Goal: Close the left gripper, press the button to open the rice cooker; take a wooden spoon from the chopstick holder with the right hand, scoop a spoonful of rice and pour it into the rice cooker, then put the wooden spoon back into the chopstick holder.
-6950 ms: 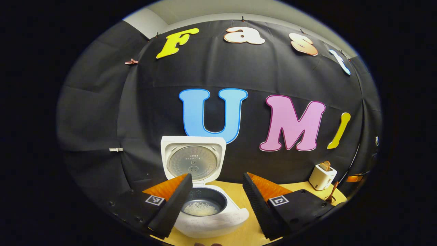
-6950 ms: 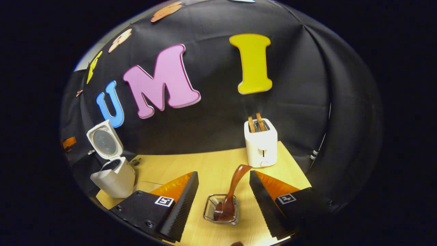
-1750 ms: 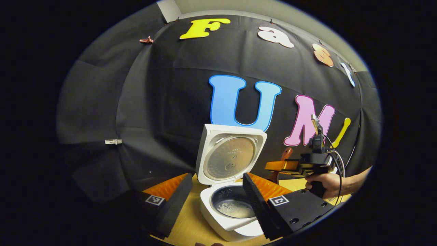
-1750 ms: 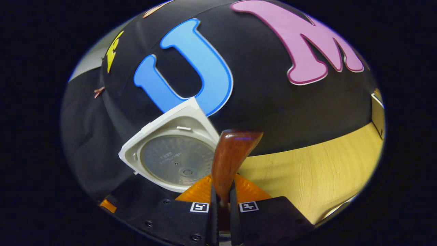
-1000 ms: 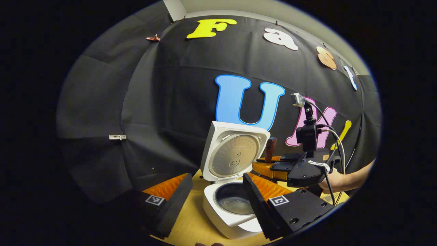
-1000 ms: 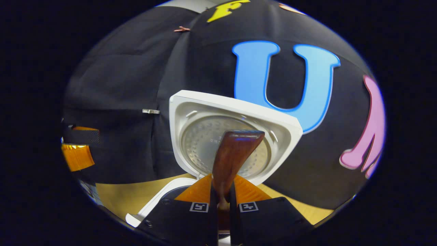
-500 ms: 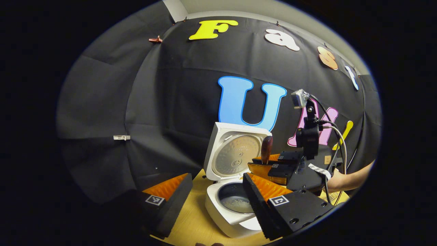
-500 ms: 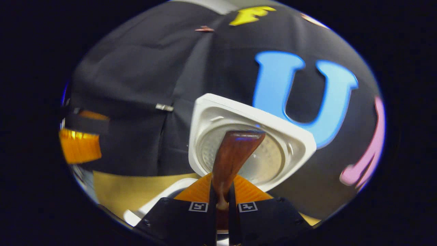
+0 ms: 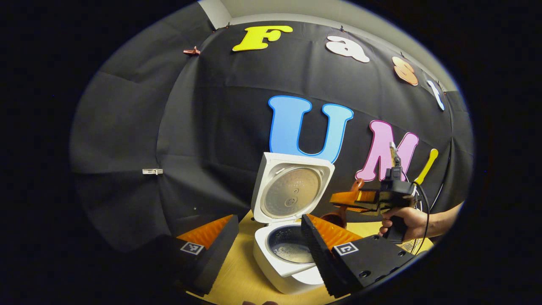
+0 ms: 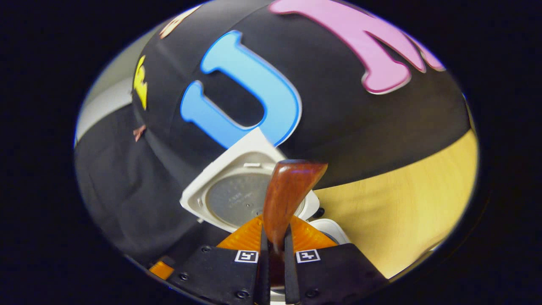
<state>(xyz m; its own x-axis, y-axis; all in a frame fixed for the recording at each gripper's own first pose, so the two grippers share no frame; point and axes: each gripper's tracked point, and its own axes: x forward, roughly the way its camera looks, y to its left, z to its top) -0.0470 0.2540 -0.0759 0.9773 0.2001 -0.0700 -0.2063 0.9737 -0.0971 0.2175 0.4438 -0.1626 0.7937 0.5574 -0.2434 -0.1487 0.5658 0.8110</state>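
The white rice cooker (image 9: 277,264) stands open on the wooden table, its lid (image 9: 292,192) upright, with a little rice (image 9: 296,255) in the dark pot. My left gripper (image 9: 264,254) is open in front of it and holds nothing. Right of the cooker, a hand holds my right gripper (image 9: 353,200), which is shut on the brown wooden spoon (image 9: 335,219); the spoon's bowl hangs beside the cooker's right rim. In the right gripper view, the right gripper (image 10: 274,250) clamps the spoon's handle (image 10: 290,190), with the lid (image 10: 235,197) behind it, tilted.
A person's hand and forearm (image 9: 408,220) reach in from the right over the table (image 10: 402,203). The black cloth wall stands close behind the cooker. Bare tabletop (image 9: 237,279) shows left of the cooker.
The right gripper has swung back to the right from over the cooker and rolled, so the spoon's bowl now hangs low beside the pot. The left gripper has barely moved.
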